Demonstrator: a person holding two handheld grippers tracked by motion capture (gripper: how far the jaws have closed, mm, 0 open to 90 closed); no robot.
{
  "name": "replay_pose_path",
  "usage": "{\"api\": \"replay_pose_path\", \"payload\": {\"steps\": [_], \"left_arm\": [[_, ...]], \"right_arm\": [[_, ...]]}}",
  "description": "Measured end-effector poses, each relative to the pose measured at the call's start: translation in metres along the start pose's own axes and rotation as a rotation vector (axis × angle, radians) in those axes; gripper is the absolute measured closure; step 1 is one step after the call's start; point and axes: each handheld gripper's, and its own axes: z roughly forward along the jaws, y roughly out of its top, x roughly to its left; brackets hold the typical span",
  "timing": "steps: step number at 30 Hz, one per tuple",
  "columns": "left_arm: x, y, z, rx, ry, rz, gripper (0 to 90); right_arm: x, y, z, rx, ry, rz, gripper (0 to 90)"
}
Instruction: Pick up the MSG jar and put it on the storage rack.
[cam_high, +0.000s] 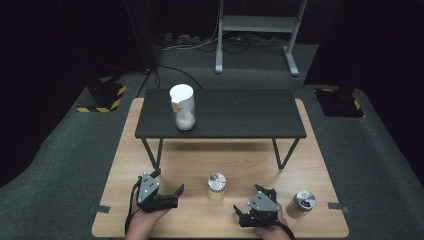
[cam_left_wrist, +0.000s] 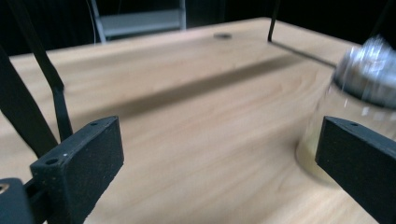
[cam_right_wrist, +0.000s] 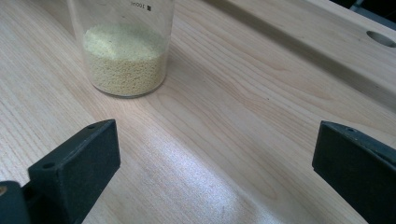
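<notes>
Wooden surface is carrying a grain-filled jar, which is standing between the left hand-held gripper and the right hand-held gripper, both with jaws spread apart, gripping nothing.

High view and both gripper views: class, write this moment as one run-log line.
left gripper: open, empty | right gripper: open, empty | middle jar: upright between grippers, untouched | right jar: upright | white container: on black shelf

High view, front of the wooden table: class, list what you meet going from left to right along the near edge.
Left gripper → middle jar with yellowish grains → right gripper → right jar with a metal lid.
</notes>
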Motion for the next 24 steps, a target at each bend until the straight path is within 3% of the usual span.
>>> {"api": "replay_pose_path", "payload": {"steps": [10, 13, 18, 24], "left_arm": [[0.001, -0.025, 0.003, 0.071, 0.003, 0.037, 1.3], [-0.003, -0.030, 0.008, 0.116, 0.005, 0.085, 1.3], [-0.012, -0.031, 0.011, 0.163, 0.036, 0.206, 1.7], [-0.018, -0.032, 0.008, 0.164, 0.046, 0.255, 1.4]], "right_arm": [[0.000, 0.000, 0.001, 0.010, -0.004, -0.001, 0.3], [0.000, 0.000, 0.001, 0.011, -0.008, 0.000, 0.3], [0.000, 0.000, 0.001, 0.010, -0.006, 0.004, 0.3], [0.000, 0.000, 0.000, 0.000, -0.007, 0.001, 0.3]]}}
